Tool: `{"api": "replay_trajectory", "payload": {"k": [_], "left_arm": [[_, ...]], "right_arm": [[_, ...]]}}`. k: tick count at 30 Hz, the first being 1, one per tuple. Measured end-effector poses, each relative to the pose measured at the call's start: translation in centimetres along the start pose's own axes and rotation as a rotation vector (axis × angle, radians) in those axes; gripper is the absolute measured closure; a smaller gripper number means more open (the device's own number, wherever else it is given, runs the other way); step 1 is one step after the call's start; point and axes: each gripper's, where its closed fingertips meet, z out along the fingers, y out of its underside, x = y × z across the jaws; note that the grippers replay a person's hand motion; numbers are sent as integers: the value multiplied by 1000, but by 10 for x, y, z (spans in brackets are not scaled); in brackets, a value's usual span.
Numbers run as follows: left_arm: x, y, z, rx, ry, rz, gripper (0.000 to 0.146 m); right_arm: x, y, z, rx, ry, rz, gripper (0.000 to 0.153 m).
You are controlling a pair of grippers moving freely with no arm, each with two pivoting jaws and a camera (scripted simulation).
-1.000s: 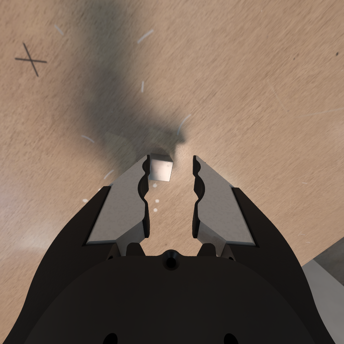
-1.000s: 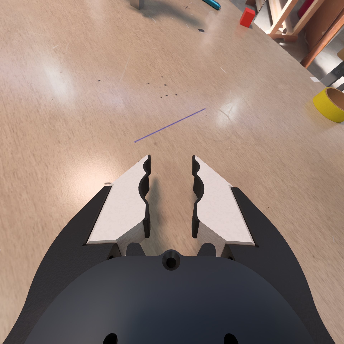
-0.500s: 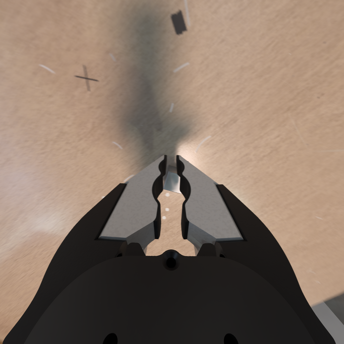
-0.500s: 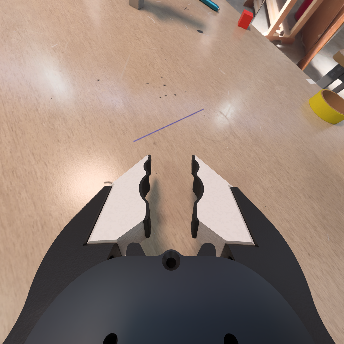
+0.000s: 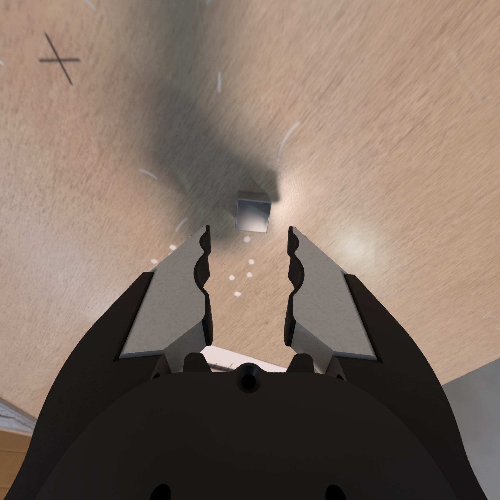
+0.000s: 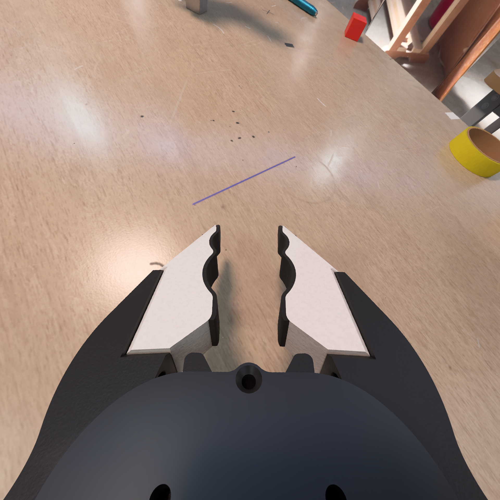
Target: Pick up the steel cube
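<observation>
The steel cube (image 5: 253,212) is small and shiny and rests on the wooden table (image 5: 378,135), in the dark shadow. My left gripper (image 5: 248,234) is open and empty, its tips just short of the cube, which lies ahead in line with the gap and touches neither finger. My right gripper (image 6: 249,230) is open and empty, low over bare table. In the right wrist view a grey metal piece (image 6: 196,6) is cut off by the top edge; I cannot tell if it is the cube.
A red block (image 6: 355,27), a teal pen (image 6: 303,6) and a yellow tape roll (image 6: 476,155) lie near the table's far right edge, with a wooden frame (image 6: 433,35) beyond. A blue line (image 6: 243,180) crosses the table. The table edge (image 5: 446,370) runs close behind my left gripper.
My left gripper had closed around the cube half a second ago; now it is open and drawn back, with the cube on the table ahead of its tips. My right gripper has barely moved.
</observation>
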Motion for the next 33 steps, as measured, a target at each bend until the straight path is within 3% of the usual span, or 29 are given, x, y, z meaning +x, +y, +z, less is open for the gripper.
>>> {"api": "replay_trajectory", "payload": {"k": [6,10,13,17,20,23,27,33], "left_arm": [[-2,7,14,-18,2,57,94],[-1,-2,23,6,-28,111,119],[-13,-15,5,73,-128,107,119],[-7,-37,-46,198,-261,158,119],[29,-52,-78,242,-298,251,119],[87,-59,-84,191,-239,388,119],[163,-60,-49,23,-104,606,119],[243,-98,12,42,48,778,119]], "right_arm": [[0,2,2,-8,-3,5,110],[1,4,3,-14,-1,9,110],[2,2,3,-2,5,11,111],[3,-1,1,21,11,20,111],[4,-2,2,28,13,27,112],[4,-3,3,31,15,30,112],[1,-1,3,17,9,21,111],[-5,1,4,-5,-10,-6,108]]}}
